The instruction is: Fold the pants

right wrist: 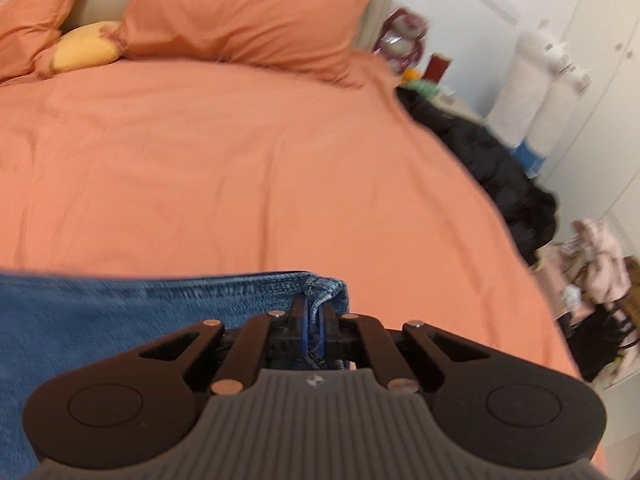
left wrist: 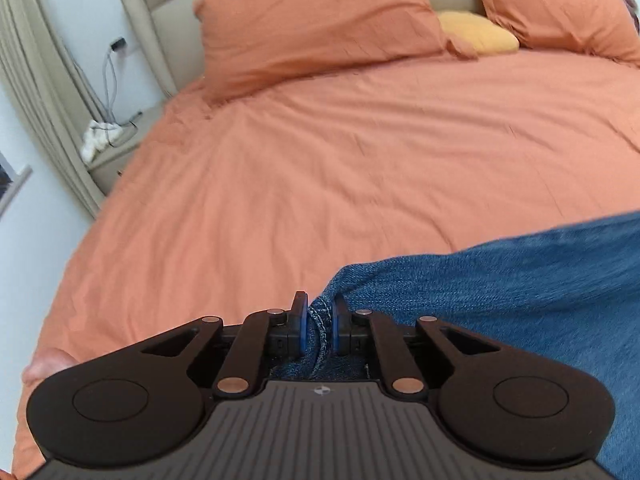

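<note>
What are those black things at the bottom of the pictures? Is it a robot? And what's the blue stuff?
Not a robot. A person holds a grabbing tool in each hand, and each tool carries a camera looking along its two fingers. One picture comes from the left gripper, the other from the right gripper. The blue stuff is a pair of jeans on a bed with orange covers. Each tool is pinched shut on an edge of the jeans, one at each end. Pillows lie at the far end.

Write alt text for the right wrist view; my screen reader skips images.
The right tool pinches the hemmed corner of blue jeans over an orange bed cover, with orange pillows behind.
</note>
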Available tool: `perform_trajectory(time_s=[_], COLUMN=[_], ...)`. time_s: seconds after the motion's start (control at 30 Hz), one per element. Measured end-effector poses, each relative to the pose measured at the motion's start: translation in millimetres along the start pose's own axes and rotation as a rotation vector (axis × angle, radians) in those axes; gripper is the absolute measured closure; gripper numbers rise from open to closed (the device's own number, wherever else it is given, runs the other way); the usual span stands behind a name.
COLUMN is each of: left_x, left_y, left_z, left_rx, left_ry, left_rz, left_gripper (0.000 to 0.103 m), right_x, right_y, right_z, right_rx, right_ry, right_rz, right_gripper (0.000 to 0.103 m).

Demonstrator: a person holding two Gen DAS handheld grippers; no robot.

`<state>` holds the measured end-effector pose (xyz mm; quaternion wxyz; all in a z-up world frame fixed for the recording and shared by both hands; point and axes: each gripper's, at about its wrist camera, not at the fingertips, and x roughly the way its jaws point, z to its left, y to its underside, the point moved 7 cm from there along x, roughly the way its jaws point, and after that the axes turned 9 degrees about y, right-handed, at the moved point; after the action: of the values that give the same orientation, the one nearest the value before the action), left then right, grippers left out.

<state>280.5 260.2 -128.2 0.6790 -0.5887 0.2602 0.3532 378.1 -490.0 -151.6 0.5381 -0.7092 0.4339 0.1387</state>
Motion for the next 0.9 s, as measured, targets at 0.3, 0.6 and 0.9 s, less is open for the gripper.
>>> perform_trajectory(time_s=[0.3,0.6,0.9], left_x=[60.8,59.9,-4.0], left_y=[5.2,6.0,9.6], left_z=[-4.8,2.9,-26.5], left_rx=[-0.01,-0.016,-0.045], left_ry=[0.05,-0.005,0.069], left_rz=[0.154,0.084,0.01], left_gripper=[0.091,0.03,0.028], right_x=[67.0,86.9,44.5], right_y=[5.8,6.7,48.0], right_z=[33.9,33.3,-27.1], right_rx=[-0.056,-0.003,0.256], right_ry=[0.041,0.059,-0.074], right_rz=[0.149,0.183,0.264], right_gripper=[0.103,0.081,0.077])
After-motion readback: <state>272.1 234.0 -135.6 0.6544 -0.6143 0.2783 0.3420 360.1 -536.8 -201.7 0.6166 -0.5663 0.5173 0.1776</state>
